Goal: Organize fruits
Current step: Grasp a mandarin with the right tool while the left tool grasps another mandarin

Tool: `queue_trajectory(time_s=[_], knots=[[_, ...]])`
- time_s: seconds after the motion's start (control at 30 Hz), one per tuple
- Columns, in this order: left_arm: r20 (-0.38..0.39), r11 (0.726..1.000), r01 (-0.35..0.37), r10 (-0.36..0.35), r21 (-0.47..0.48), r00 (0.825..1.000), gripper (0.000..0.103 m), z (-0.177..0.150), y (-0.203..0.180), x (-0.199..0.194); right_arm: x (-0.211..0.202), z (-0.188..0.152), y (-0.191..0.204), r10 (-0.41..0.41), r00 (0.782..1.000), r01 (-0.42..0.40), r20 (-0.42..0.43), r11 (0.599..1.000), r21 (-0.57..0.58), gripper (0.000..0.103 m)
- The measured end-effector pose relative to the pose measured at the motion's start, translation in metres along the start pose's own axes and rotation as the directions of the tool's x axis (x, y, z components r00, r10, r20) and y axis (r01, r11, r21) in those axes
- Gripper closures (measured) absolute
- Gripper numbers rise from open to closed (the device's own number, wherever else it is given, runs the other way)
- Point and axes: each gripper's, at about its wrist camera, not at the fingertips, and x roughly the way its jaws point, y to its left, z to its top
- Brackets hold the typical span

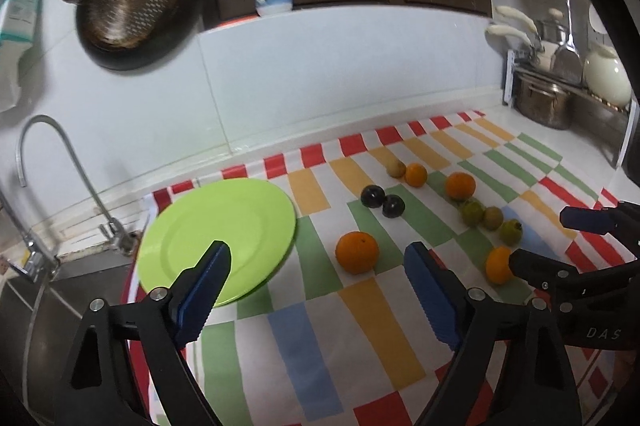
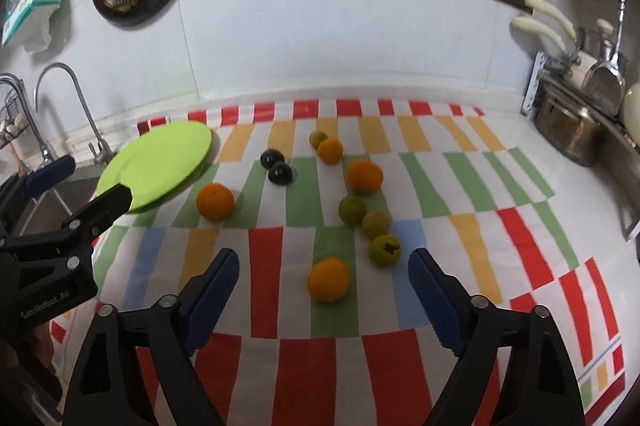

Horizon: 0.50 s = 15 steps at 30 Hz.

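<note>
Nearest orange [image 2: 328,278] is lying loose on the striped cloth [image 2: 304,366], being framed between the spread, empty fingers of the right gripper [image 2: 323,286]. Left gripper [image 1: 318,280] is likewise being held spread beside the green plate [image 1: 180,222]. Judged round, firm and roll-prone, the orange is best taken across its widest girth.

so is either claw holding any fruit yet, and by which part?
Nothing held. Left claw and right claw are both open, each facing an orange without touching it.
</note>
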Motion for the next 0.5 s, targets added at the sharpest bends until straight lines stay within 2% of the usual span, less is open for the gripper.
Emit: queue_trajectory(time_s=[0.5], knots=[[-0.115, 0.989, 0.117, -0.107, 0.087, 0.988, 0.03, -0.003, -0.01, 0.065, 0.047, -0.009, 0.002, 0.005, 0.991, -0.001, -0.132, 1.0, 0.026, 0.045]])
